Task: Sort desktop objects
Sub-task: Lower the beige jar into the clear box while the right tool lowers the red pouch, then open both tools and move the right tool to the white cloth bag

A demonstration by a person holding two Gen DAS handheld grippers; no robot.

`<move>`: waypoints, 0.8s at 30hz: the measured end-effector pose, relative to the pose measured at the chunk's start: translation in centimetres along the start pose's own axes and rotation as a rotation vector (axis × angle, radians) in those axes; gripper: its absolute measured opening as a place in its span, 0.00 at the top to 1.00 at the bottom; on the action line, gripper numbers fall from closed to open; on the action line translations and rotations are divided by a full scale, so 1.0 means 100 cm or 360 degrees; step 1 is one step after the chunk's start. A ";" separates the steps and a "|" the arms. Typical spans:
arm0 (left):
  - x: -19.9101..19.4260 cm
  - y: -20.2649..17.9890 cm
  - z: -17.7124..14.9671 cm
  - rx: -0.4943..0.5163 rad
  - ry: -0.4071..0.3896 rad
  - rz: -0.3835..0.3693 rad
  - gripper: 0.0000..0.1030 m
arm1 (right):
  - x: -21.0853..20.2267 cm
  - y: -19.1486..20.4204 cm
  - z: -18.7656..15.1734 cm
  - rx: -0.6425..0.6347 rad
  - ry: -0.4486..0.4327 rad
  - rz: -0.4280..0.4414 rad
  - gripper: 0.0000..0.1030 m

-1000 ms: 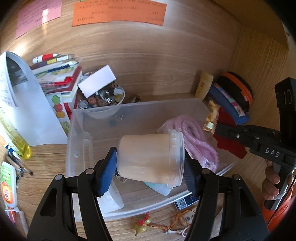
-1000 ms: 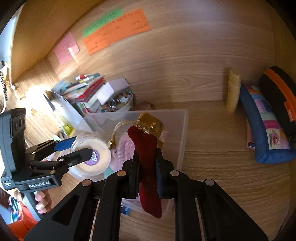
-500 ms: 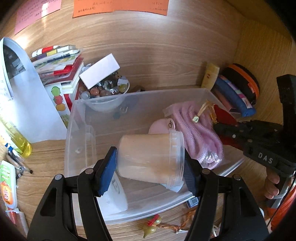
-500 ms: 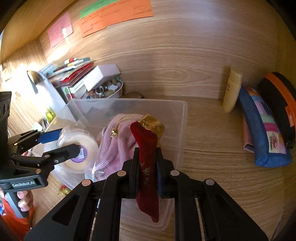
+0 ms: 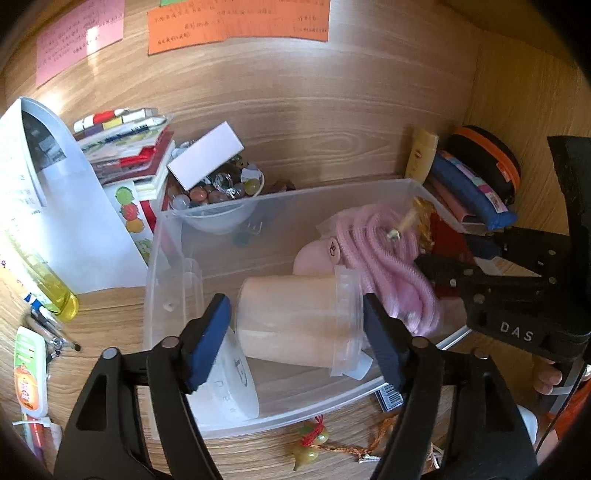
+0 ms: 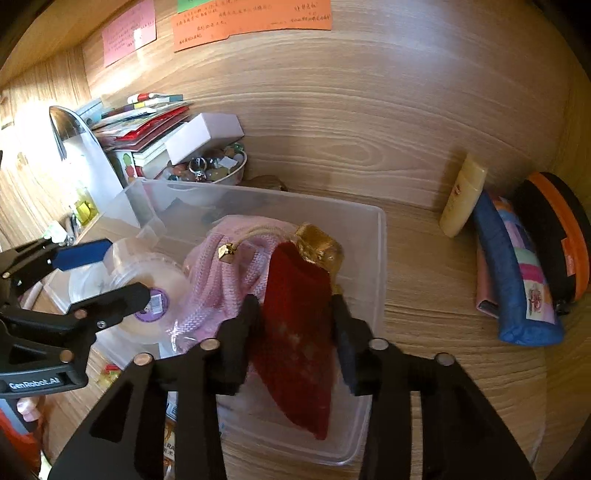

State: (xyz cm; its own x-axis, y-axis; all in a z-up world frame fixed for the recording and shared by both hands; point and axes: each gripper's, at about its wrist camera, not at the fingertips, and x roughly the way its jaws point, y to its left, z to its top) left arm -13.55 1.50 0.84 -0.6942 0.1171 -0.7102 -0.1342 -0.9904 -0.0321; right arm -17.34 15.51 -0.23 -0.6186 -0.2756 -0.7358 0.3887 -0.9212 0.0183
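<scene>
Sorting is at the drop-off stage: both loads hang over the clear plastic bin [image 5: 162, 266] on the tabletop [image 6: 443, 295]. The left hand-held gripper [image 5: 295, 325] has its pads spread just off the ends of a translucent lidded tub [image 5: 295, 317] that lies on its side in the bin, so it looks released; draw it straight back so the pads do not drag the tub. The right hand-held gripper [image 6: 295, 328] looks about to let go, its pads standing slightly off the red pouch [image 6: 295, 332] that sags over the bin beside a pink knit bundle [image 6: 221, 273]; lower before withdrawing. Legible writing: "DAS" and "GenRobot.AI" on the gripper bodies; the orange wall note [image 6: 251, 22] is too small to read.
</scene>
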 end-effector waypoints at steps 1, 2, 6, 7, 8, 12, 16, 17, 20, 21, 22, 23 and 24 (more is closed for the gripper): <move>-0.002 0.000 0.000 -0.0004 -0.0004 -0.0002 0.28 | -0.001 0.000 0.000 0.0001 0.0007 0.0012 0.61; -0.003 0.000 0.000 -0.0006 -0.0005 -0.0005 0.28 | -0.003 0.000 0.000 0.0005 0.0008 0.0025 0.58; -0.013 0.001 0.001 -0.0016 -0.0021 -0.0014 0.27 | -0.012 0.002 -0.001 0.0010 -0.0015 0.0020 0.33; -0.016 0.000 0.000 -0.0015 -0.0029 -0.0015 0.26 | -0.016 0.002 -0.001 0.0012 -0.0035 0.0020 0.31; -0.020 0.000 0.000 -0.0014 -0.0040 -0.0018 0.24 | -0.020 0.003 -0.001 0.0012 -0.0058 0.0020 0.30; -0.039 -0.001 -0.001 -0.0014 -0.0090 -0.0013 0.19 | -0.037 0.006 -0.002 0.0000 -0.0099 0.0004 0.21; -0.057 -0.001 -0.003 -0.0012 -0.0136 0.0024 0.07 | -0.053 0.008 -0.004 0.0004 -0.0136 -0.0003 0.21; -0.061 -0.001 -0.004 -0.0017 -0.0146 0.0034 0.06 | -0.057 0.009 -0.005 0.0005 -0.0141 -0.0002 0.21; -0.072 -0.001 -0.008 -0.0015 -0.0158 0.0047 0.06 | -0.067 0.012 -0.010 0.0009 -0.0139 0.0014 0.20; -0.075 0.000 -0.010 -0.0014 -0.0159 0.0052 0.06 | -0.070 0.013 -0.012 0.0011 -0.0137 0.0019 0.20; -0.078 0.000 -0.013 -0.0014 -0.0157 0.0059 0.06 | -0.072 0.014 -0.015 0.0011 -0.0130 0.0023 0.20; -0.079 0.001 -0.015 -0.0015 -0.0154 0.0061 0.06 | -0.074 0.015 -0.018 0.0011 -0.0124 0.0024 0.20; -0.081 0.001 -0.018 -0.0014 -0.0149 0.0061 0.06 | -0.075 0.016 -0.022 0.0013 -0.0116 0.0026 0.20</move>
State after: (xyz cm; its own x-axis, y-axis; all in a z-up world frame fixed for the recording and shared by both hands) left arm -6.70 0.29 5.32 -0.7619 0.0848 -0.6421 -0.1001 -0.9949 -0.0126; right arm -10.56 16.68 3.89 -0.6603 -0.3097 -0.6841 0.3938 -0.9185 0.0357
